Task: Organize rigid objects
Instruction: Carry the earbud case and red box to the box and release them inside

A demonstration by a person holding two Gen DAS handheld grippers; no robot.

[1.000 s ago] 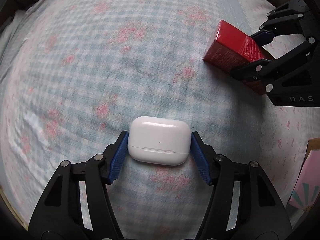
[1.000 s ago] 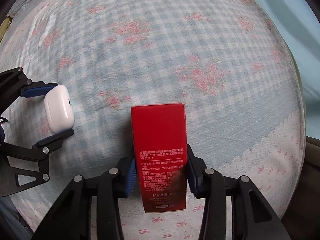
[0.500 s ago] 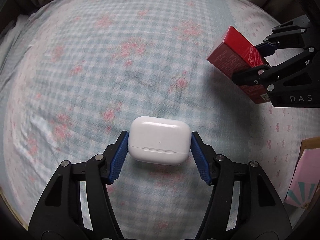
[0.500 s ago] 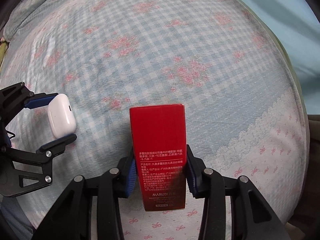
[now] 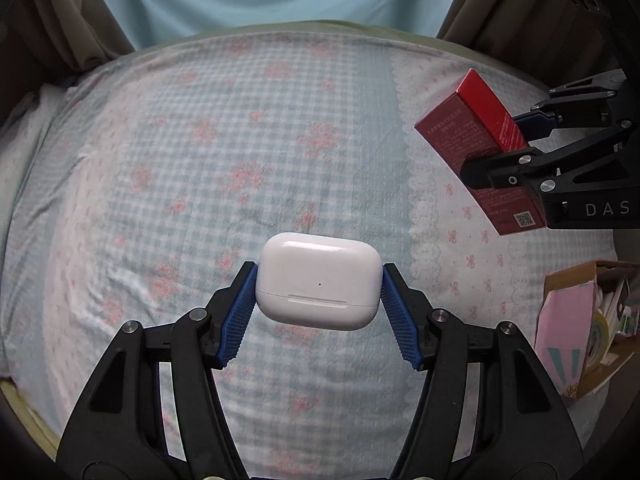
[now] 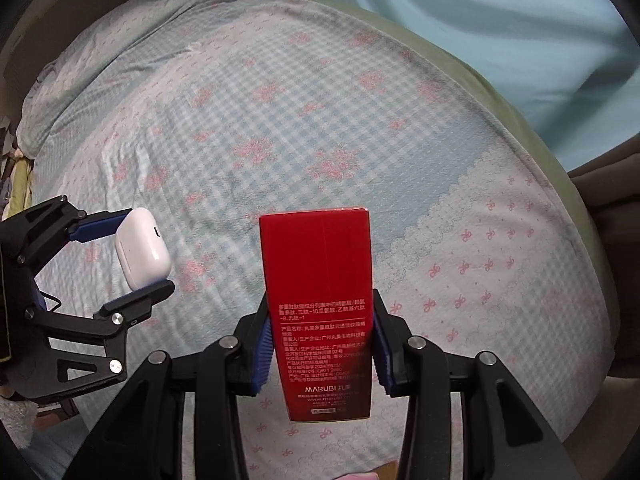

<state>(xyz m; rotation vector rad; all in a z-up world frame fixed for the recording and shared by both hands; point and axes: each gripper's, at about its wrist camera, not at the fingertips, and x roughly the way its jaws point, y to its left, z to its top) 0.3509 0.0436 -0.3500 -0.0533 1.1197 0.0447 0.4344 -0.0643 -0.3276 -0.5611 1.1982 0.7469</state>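
My left gripper [image 5: 318,276] is shut on a white earbud case [image 5: 318,282], held by its two ends above the bed. The same earbud case [image 6: 142,254] shows at the left of the right wrist view, between the left gripper's [image 6: 138,254] blue pads. My right gripper [image 6: 320,328] is shut on a tall red carton [image 6: 318,300] with white print, gripped around its lower half. From the left wrist view the red carton [image 5: 476,136] hangs tilted at the far right in the right gripper [image 5: 508,140]. Both things are clear of the bedding.
A bed with a blue checked, pink-flowered sheet [image 5: 240,160] fills both views, with a white lace-edged band [image 6: 500,248] on one side. An open cardboard box [image 5: 580,320] holding pink and pastel items stands off the bed's right. Pale blue curtain [image 6: 480,20] and brown drapes stand beyond.
Both grippers have risen well above the sheet with their loads, so the bed looks smaller and the curtain has come into view. The red carton has rolled and tilted.
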